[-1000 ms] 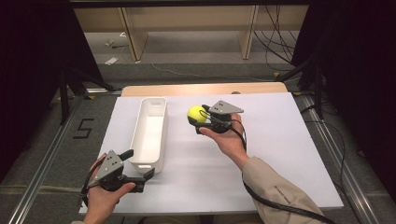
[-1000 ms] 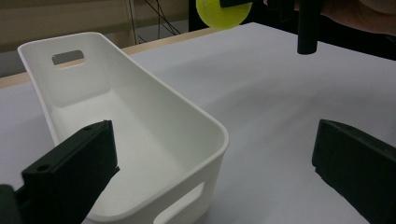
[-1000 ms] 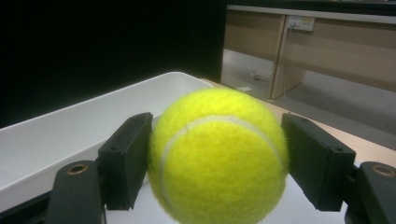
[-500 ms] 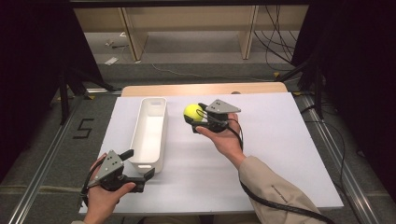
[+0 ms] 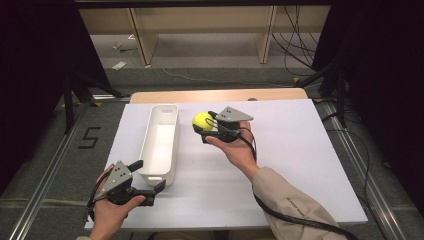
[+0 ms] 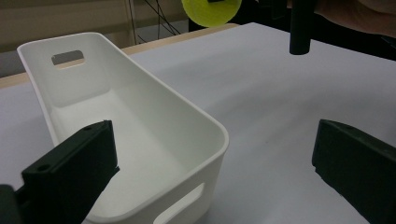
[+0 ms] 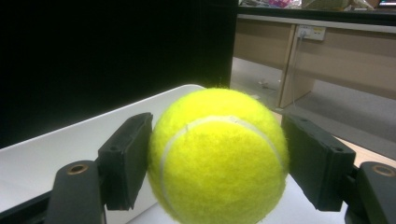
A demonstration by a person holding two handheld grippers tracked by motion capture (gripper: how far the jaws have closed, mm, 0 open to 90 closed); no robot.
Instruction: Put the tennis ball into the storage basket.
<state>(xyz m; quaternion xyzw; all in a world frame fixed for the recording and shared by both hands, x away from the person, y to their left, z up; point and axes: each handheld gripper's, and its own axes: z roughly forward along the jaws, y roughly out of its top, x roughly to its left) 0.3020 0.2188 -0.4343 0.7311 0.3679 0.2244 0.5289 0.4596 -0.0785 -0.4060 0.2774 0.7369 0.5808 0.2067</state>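
High view, white bin (image 5: 161, 137), ball (image 5: 203, 120) beside

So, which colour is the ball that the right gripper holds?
The ball is bright yellow-green with a pale curved seam; the right gripper view shows it best.

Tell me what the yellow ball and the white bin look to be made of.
The ball looks like felt over rubber: fuzzy yellow nap with a pale curved seam, as on a tennis ball. The right gripper clamps it with no visible dent. The white bin looks like moulded plastic, smooth with a slight sheen: thin walls, rounded corners, cut-out handles.
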